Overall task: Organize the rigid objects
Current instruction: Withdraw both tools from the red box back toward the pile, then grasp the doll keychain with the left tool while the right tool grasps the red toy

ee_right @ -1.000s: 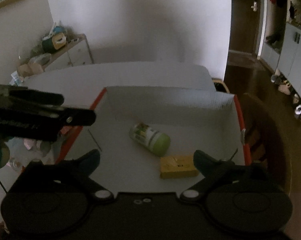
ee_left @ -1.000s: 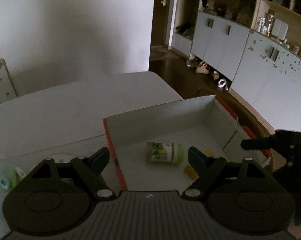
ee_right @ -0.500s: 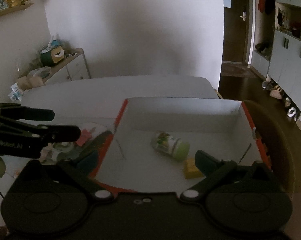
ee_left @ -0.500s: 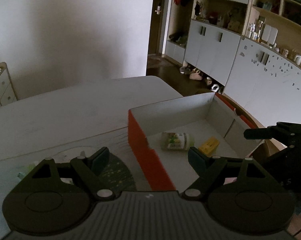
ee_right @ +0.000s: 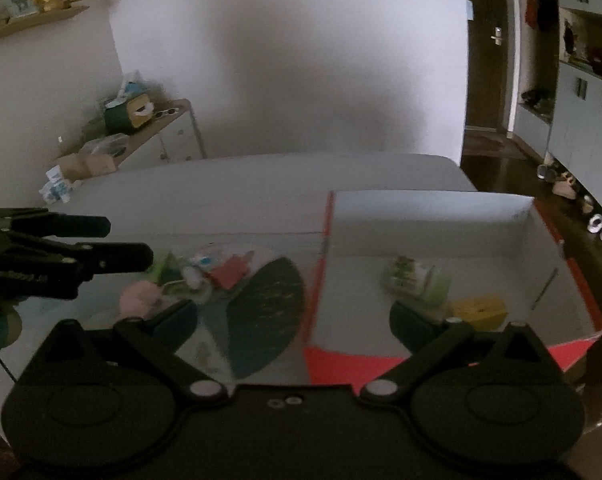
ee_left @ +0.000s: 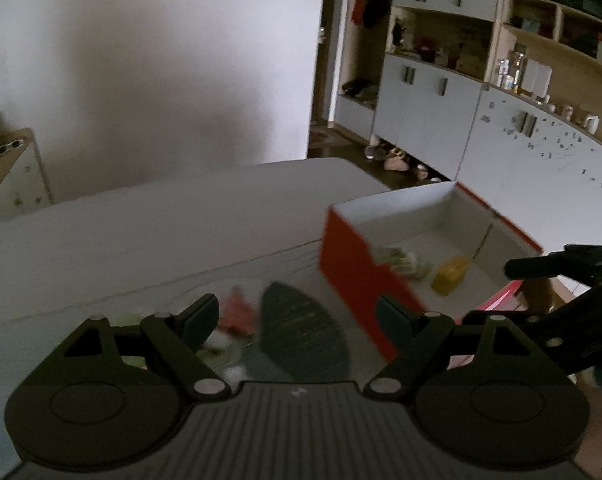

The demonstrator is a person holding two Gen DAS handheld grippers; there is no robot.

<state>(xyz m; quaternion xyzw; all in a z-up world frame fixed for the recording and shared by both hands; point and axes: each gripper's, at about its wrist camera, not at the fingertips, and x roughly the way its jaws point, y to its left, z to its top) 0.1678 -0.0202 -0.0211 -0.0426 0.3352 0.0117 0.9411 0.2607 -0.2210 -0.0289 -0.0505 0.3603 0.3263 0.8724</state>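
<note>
Both claws tilt downward over the desk (ee_right: 229, 184), side by side; the left claw (ee_left: 297, 320) has its jaws spread wide with nothing between the pads, hanging above a heap of small objects (ee_right: 205, 272) and a dark fan-shaped item (ee_right: 269, 312) on the desk's surface; the right claw (ee_right: 297, 320) is likewise spread and pinches nothing, its left finger over the heap and its right finger over the box (ee_right: 433, 216); in the right wrist view the left claw juts in from the left edge, and a white word printed on its side is too blurred to read.

The box is white inside and red-orange outside, open at the top, standing on the desk to the right of the heap; inside it lie a bottle with a green cap (ee_right: 417, 280) on its side and, just beside it, a yellow block (ee_right: 481, 308); the bottle's label carries print that cannot be read; the heap shows a pink lump, a red piece and white bits, all smeared by motion.

Against a second ago, both views have swung leftward; then each claw framed the box interior, with bottle and block between the fingers; now the box sits to the right and the heap has come into view; the jaws' spread is unchanged.
</note>
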